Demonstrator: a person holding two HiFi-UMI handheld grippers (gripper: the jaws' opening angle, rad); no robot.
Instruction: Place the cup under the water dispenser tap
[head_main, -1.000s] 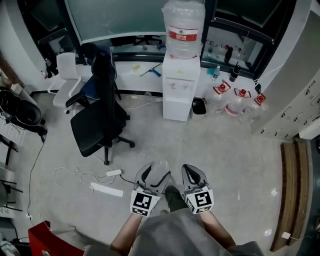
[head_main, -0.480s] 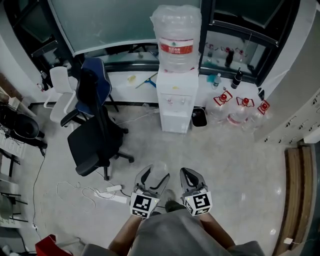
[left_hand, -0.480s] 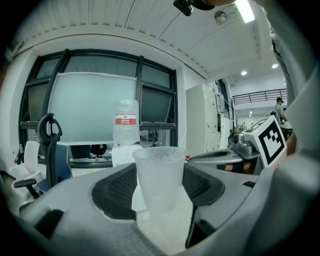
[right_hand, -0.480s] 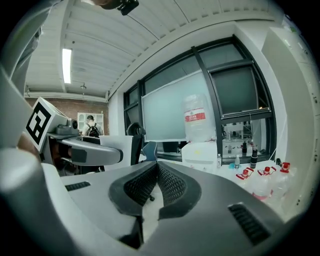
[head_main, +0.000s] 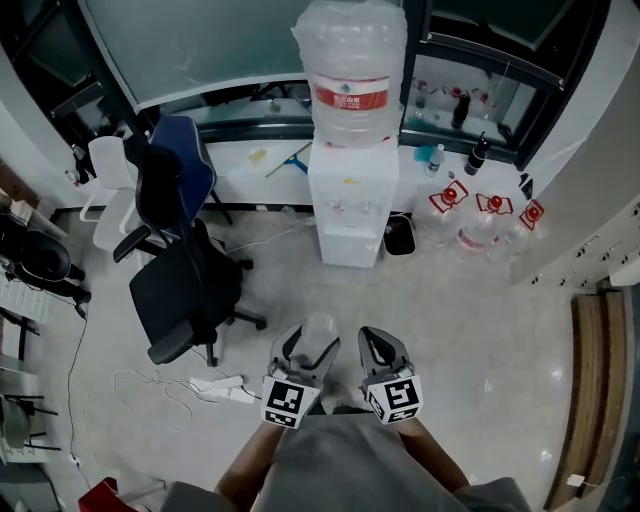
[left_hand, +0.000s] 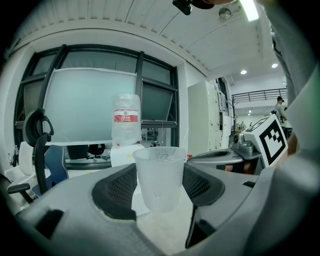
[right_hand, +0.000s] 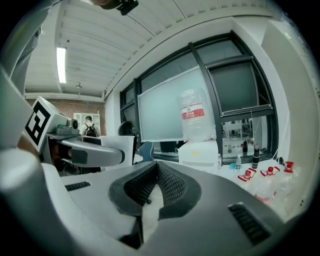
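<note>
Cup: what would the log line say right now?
left gripper: shut on cup | right gripper: shut, empty | water dispenser: ahead, cup not there yet

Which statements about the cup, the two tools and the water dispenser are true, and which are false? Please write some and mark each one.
1. The left tool holds a clear plastic cup upright. True.
2. The cup already stands under the tap. False: the left tool carries it, apart from the water dispenser.
3. The right tool holds a second cup. False: its jaws are together, with nothing between them.
4. A large water bottle sits on top of the water dispenser. True.
5. In the head view, the black office chair stands to the right of the water dispenser. False: it stands to the left.
</note>
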